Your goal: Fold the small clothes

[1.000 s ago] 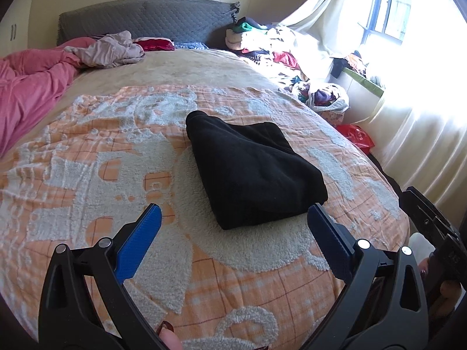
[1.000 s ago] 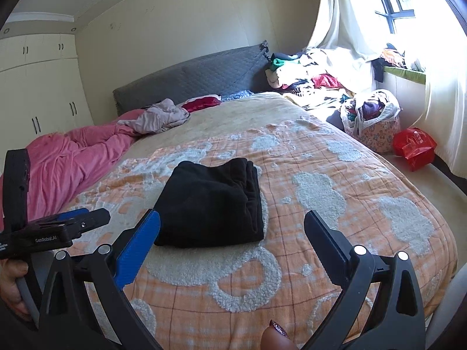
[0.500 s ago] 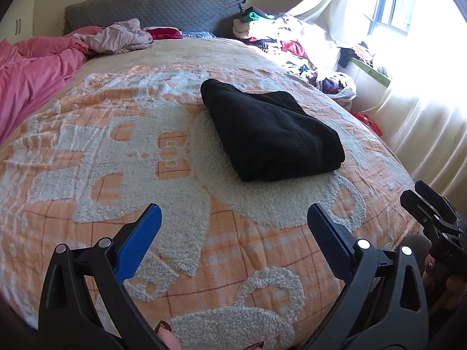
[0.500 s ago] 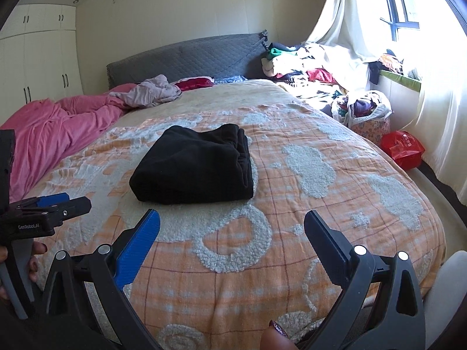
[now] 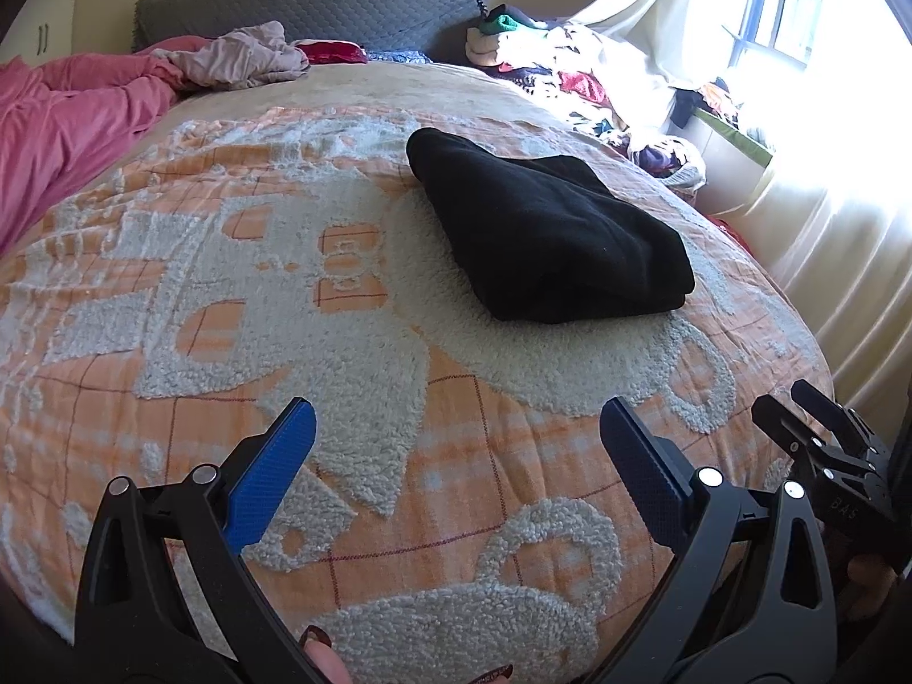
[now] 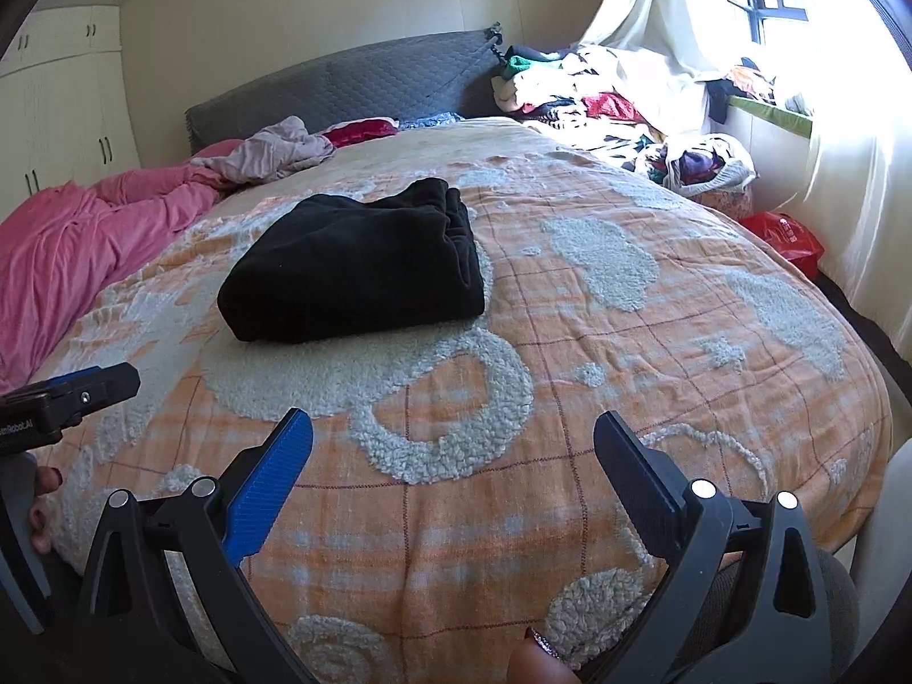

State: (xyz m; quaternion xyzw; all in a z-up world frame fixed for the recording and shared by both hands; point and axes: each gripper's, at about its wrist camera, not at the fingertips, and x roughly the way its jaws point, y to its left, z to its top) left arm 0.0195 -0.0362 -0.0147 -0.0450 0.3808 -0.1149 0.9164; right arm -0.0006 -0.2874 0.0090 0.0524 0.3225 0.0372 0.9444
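A black garment [image 5: 547, 228] lies folded into a thick rectangle on the orange and white blanket [image 5: 285, 296]; it also shows in the right wrist view [image 6: 359, 268]. My left gripper [image 5: 456, 467] is open and empty, low over the bed's near edge, well short of the garment. My right gripper [image 6: 453, 467] is open and empty too, also back from the garment. The right gripper's side shows at the right edge of the left wrist view [image 5: 821, 444]. The left gripper's tip shows at the left of the right wrist view [image 6: 74, 399].
A pink duvet [image 5: 62, 114] and a crumpled mauve garment [image 5: 239, 57] lie at the far left by the grey headboard [image 5: 308, 5]. A heap of clothes [image 6: 598, 91] and a full laundry bag [image 6: 707, 165] stand right of the bed. A red bag [image 6: 781, 233] lies on the floor.
Both grippers have pulled back toward the foot of the bed and dropped lower. The folded black garment has stayed where it lay. Both stay open.
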